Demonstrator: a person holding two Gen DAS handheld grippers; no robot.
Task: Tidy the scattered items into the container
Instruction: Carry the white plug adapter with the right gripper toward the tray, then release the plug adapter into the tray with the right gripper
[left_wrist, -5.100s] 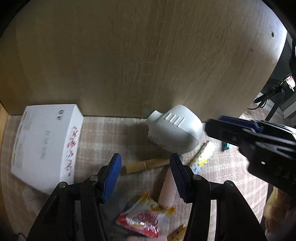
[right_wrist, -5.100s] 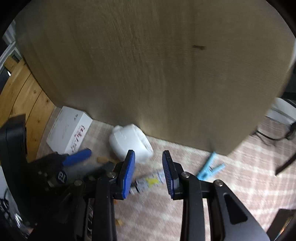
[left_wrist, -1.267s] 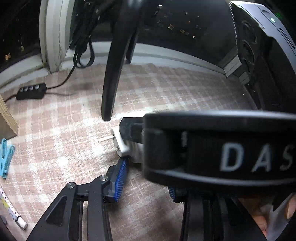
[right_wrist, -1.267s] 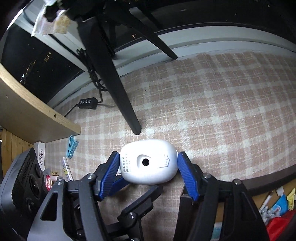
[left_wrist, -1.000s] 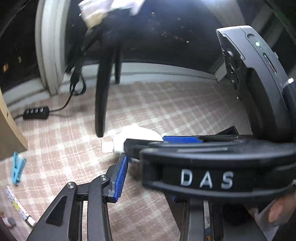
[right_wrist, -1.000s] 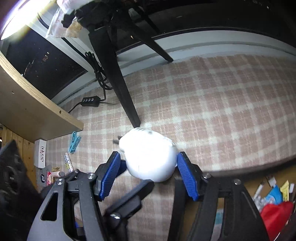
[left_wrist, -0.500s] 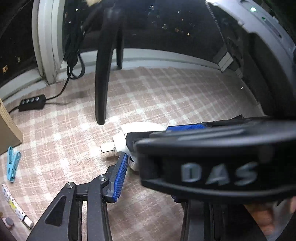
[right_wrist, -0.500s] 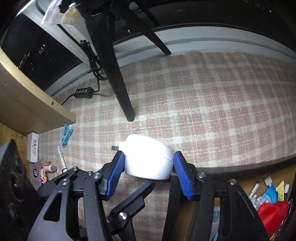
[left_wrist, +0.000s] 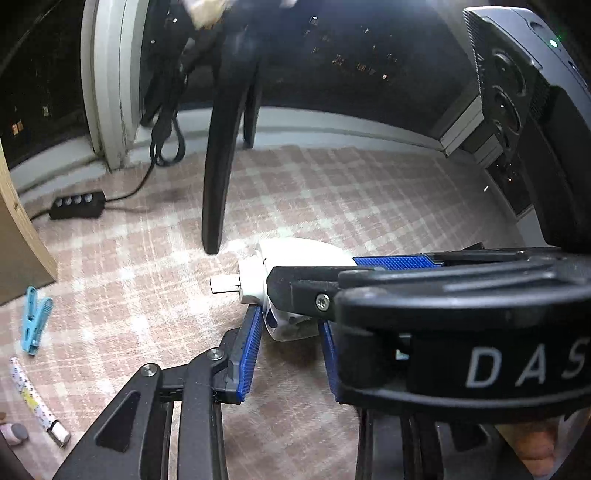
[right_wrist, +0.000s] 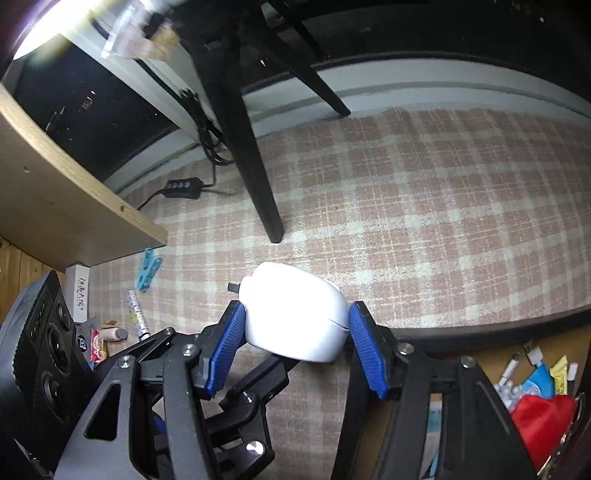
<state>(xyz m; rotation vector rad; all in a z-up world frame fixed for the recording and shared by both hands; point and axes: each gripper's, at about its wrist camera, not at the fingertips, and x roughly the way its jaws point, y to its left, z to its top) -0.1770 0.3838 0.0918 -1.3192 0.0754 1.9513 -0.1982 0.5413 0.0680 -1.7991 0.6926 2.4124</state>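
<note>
White plug adapter (right_wrist: 295, 317) held over the checked rug (right_wrist: 424, 221), both claws on it.

Hard, smooth, rounded shell, probably light and slippery: the right gripper (right_wrist: 295, 354) pinches its broad sides; the left gripper (left_wrist: 290, 350) is closing on its lower end. Container (right_wrist: 535, 391) lies just beside.

Both wrist cams look steeply down at rug (left_wrist: 332, 192), close; share white device (right_wrist: 295, 314), chair leg (left_wrist: 218, 177), clip (right_wrist: 147, 269).
</note>
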